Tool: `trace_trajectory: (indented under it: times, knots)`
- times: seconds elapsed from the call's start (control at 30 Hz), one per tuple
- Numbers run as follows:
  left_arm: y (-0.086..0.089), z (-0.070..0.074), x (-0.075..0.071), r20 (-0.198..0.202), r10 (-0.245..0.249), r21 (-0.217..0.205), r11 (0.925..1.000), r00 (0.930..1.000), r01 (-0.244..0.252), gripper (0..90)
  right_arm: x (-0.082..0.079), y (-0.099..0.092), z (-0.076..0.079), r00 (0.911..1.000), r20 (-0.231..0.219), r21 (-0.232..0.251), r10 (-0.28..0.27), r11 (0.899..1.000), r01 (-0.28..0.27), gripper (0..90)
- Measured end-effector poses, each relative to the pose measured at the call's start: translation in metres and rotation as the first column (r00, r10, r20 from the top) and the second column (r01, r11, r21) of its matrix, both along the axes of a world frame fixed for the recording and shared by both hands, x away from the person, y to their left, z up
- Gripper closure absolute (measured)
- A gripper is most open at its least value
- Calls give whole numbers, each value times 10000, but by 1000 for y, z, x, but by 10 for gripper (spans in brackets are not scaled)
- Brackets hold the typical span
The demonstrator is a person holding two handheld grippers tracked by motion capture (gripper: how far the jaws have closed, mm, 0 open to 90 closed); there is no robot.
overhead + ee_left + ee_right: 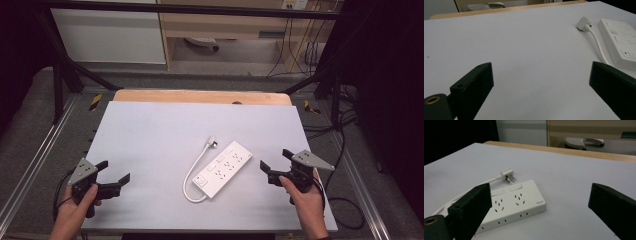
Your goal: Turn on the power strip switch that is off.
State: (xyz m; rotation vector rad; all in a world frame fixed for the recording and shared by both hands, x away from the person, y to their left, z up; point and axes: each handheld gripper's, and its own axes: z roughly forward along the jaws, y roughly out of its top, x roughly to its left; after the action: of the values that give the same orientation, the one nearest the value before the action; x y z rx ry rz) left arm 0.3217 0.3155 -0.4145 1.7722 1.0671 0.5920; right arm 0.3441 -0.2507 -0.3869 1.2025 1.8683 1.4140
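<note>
A white power strip lies slantwise right of the table's middle, its white cord looping from its near end up to a white plug. The strip and its plug lie ahead of the right gripper's jaws, and strip, cord and plug appear at the right of the left gripper view. My left gripper is open near the table's front left, held by a hand, nothing between its jaws. My right gripper is open just right of the strip, not touching it.
The white table top has a wooden strip along its far edge. Black frame bars stand at the back corners. Cables trail on the floor to the right. A wooden cabinet stands beyond the table.
</note>
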Motion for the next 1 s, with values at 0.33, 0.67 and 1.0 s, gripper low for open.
trace_trajectory:
  times: [0.33, 0.67, 1.0]
  knots:
    - [0, 0, 0, -6, -28, 56, 10000, 10000, 28, 54, 3, 4, 7, 9998, 174, 212, 48, 9998, -52, 318]
    - [0, 0, 0, -25, -18, 44, 10000, 10000, 18, 54, 10, 12, 13, 9984, 569, 174, 35, 9998, -45, 616]
    - [0, 0, 0, 1, -35, 82, 10000, 10000, 35, 54, 19, 21, 15, 9943, 1068, 288, 25, 9996, -56, 810]
